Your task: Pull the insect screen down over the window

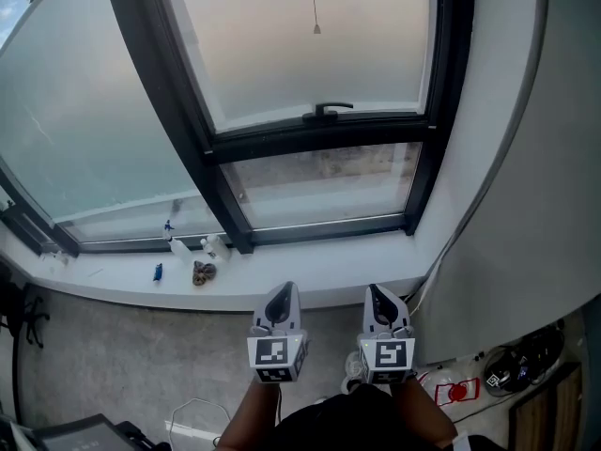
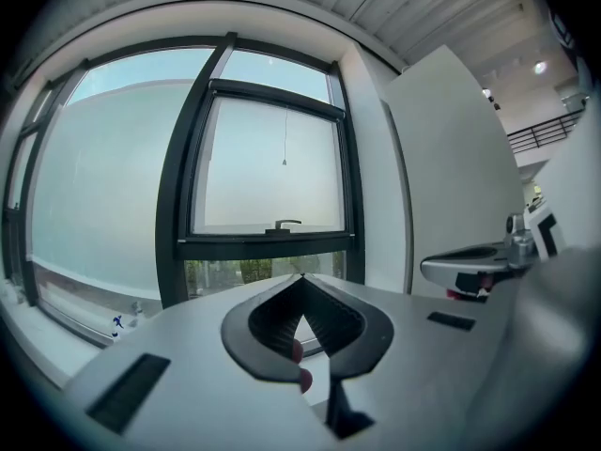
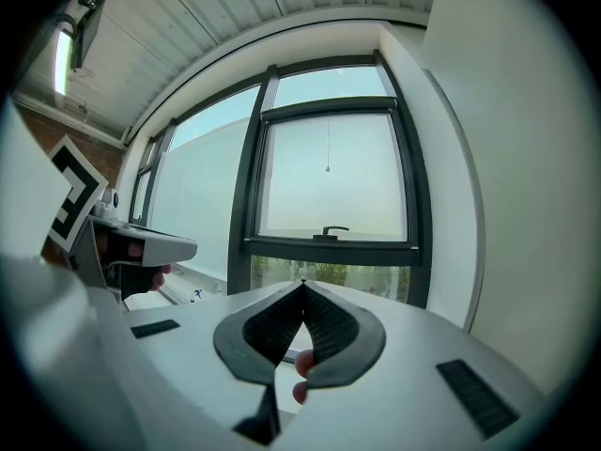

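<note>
We face the window (image 1: pixel 319 139), left gripper (image 1: pixel 284 289) and right gripper (image 1: pixel 376 290) held low, both clenched shut on nothing. The insect screen's pull cord (image 1: pixel 316 28) hangs high against the upper pane (image 1: pixel 263 54) (the screen itself sits out of sight). Reaching with shut jaws could knock the thin cord swinging, spoiling the pinch.

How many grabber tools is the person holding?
2. The left hand-held gripper is at the bottom middle of the head view; the right hand-held gripper is right beside it. Both are shut, empty and point toward the window.
</note>
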`<state>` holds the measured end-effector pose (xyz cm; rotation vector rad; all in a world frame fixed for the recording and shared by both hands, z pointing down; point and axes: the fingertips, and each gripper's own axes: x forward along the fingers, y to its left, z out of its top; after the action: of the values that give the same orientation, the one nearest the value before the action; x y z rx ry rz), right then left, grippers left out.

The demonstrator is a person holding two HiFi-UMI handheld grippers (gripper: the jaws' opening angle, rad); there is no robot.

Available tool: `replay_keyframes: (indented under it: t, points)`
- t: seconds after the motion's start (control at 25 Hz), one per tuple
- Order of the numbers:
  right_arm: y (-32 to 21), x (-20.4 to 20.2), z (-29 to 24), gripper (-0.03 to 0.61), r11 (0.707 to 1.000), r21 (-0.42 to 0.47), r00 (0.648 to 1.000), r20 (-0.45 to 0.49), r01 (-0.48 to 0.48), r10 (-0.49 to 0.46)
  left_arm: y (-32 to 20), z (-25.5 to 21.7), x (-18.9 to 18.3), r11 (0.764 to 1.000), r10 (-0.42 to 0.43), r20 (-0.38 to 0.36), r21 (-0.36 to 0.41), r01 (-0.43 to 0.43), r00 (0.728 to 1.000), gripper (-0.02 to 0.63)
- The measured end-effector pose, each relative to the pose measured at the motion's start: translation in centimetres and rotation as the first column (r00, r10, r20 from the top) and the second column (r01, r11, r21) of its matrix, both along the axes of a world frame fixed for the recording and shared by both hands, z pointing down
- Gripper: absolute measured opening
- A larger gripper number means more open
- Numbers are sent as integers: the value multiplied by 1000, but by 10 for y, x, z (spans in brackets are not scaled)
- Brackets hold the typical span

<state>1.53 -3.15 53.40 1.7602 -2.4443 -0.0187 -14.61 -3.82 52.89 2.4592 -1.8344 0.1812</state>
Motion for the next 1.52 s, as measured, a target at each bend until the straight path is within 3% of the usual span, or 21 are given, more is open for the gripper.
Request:
replay_keyframes:
  t: [0.28,0.48,1.04,1.28,1.52]
  points:
    - [-48,9,0,3,1000,-9,1000,6,12,-11,-44,3,5,1000,-22,24,-18,22,999,3]
    - [-80,11,1,3,999,-11,1000,0,30,-30,-73,-15,11,998,-61,-39,-18,60,997,3]
    - [-152,24,3,3,995,-11,995,-8,100,-100,-137,8,25,995,-92,-1,-44,92,996,3]
    - [-174,31,5,3,992,-21,992,-5,125,-125,-156,-12,36,989,-138,-43,-51,136,989,3]
    - [-183,31,4,3,990,-36,991,18,133,-132,-161,0,35,990,-126,26,-57,127,992,3]
